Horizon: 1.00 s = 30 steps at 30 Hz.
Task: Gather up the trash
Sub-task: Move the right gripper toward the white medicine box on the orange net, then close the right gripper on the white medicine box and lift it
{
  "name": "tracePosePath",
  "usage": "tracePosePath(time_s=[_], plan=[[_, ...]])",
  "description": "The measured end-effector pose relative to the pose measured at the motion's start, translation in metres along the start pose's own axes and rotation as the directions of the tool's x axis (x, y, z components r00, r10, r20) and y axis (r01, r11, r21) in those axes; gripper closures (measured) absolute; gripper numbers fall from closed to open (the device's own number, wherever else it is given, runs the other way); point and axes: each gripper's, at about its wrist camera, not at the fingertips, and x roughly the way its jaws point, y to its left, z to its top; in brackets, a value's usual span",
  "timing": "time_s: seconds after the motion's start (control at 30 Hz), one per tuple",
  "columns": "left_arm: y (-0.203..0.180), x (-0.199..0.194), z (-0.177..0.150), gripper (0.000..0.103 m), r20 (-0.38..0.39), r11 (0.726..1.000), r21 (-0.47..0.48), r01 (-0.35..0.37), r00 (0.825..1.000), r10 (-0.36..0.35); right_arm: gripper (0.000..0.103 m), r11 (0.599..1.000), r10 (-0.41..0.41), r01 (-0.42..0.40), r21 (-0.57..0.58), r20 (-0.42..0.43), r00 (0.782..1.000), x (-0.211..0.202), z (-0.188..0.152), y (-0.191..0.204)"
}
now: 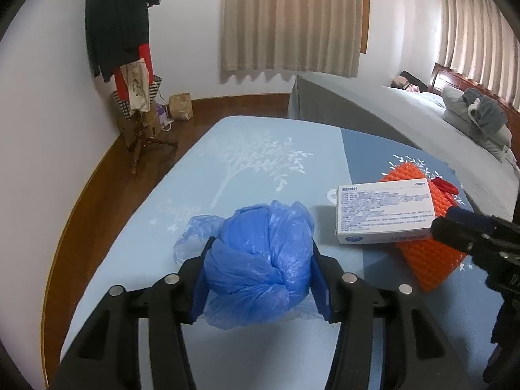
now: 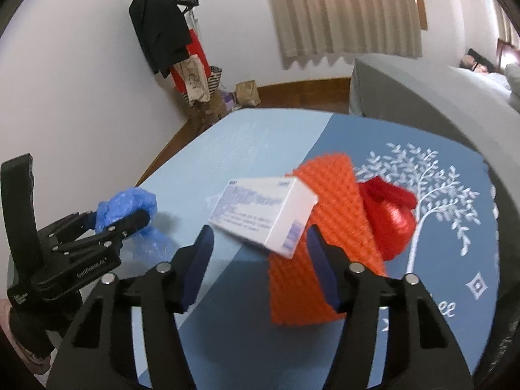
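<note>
A crumpled blue plastic bag [image 1: 260, 256] lies on the blue tablecloth [image 1: 247, 162]. My left gripper [image 1: 260, 250] has its blue pads on both sides of the bag and is shut on it. The bag [image 2: 130, 208] and the left gripper [image 2: 123, 224] also show at the left of the right wrist view. A white printed box [image 1: 383, 214] rests on an orange bumpy mat [image 1: 429, 260]. In the right wrist view the box [image 2: 263, 214] sits tilted on the mat [image 2: 325, 214], just ahead of my open, empty right gripper [image 2: 260, 237]. A red bag [image 2: 390, 214] lies on the mat's right side.
The table [image 2: 422, 292] has a two-tone blue cloth with white tree prints. A grey-covered bed [image 1: 406, 120] stands to the right. A coat stand with clothes and bags [image 1: 130, 65] stands by the far wall on the wooden floor.
</note>
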Motion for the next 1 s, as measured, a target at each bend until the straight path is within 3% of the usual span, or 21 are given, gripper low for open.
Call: tracePosePath(time_s=[0.43, 0.6, 0.77, 1.0], plan=[[0.019, 0.000, -0.003, 0.051, -0.007, 0.998, -0.029, -0.047, 0.999, 0.047, 0.057, 0.991, 0.128, -0.131, -0.026, -0.098, 0.987, 0.026, -0.008, 0.026], [0.025, 0.000, -0.007, 0.051, -0.014, 0.997, -0.031, -0.065, 0.998, 0.064, 0.056, 0.996, 0.084, -0.086, -0.016, -0.081, 0.993, 0.021, -0.004, 0.020], [0.026, 0.002, -0.008, 0.051, -0.020, 0.998, -0.033, -0.062, 0.998, 0.061, 0.034, 1.000, 0.012, -0.013, -0.026, -0.052, 0.999, 0.021, 0.000, 0.009], [0.029, 0.002, -0.005, 0.050, -0.016, 0.997, -0.039, -0.064, 0.998, 0.063, 0.024, 0.995, 0.011, -0.018, -0.098, -0.071, 0.997, 0.045, 0.009, 0.014]])
